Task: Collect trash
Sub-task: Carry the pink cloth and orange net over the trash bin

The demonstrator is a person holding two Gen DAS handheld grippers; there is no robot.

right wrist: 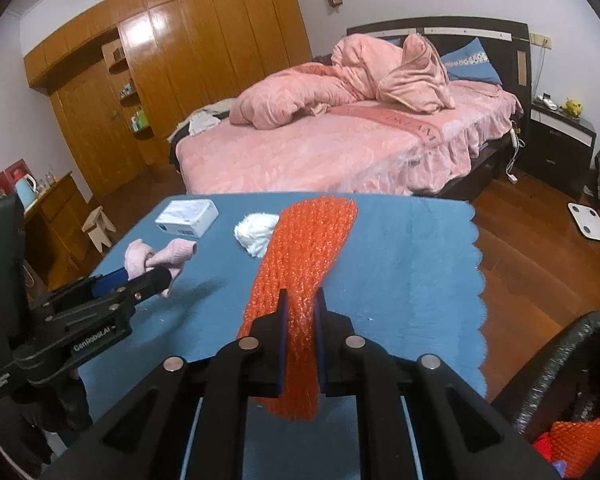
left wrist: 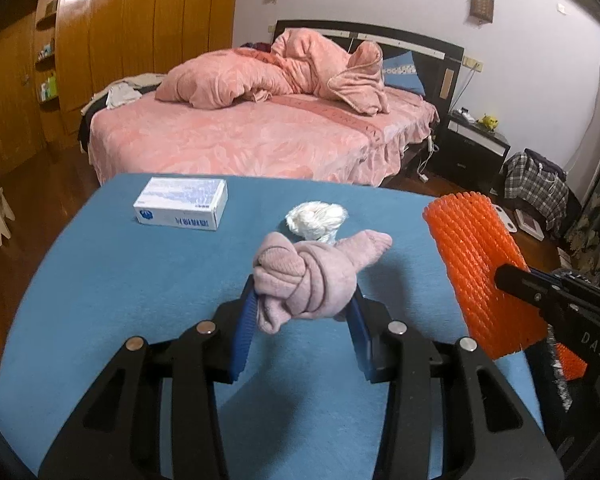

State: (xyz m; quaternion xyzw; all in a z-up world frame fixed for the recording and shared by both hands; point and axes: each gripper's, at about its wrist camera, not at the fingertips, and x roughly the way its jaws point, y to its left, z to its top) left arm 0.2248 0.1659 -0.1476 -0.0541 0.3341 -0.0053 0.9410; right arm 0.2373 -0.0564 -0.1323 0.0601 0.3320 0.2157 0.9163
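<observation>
My left gripper [left wrist: 304,300] is shut on a knotted pink sock [left wrist: 308,276] and holds it above the blue tablecloth [left wrist: 120,280]. It also shows in the right wrist view [right wrist: 148,268] with the sock [right wrist: 172,254]. My right gripper [right wrist: 300,300] is shut on an orange foam net sleeve [right wrist: 304,248], lifted over the table; the sleeve also shows in the left wrist view [left wrist: 480,264]. A white crumpled wad [left wrist: 318,220] [right wrist: 256,232] and a white-blue box [left wrist: 182,202] [right wrist: 188,212] lie on the cloth.
A black bin [right wrist: 560,364] with orange net inside stands at the lower right. A pink bed [left wrist: 260,132] is behind the table. Wardrobes [left wrist: 120,40] line the left wall. A nightstand [left wrist: 472,148], a scale [right wrist: 590,222] and a stool [right wrist: 98,228] stand on the wood floor.
</observation>
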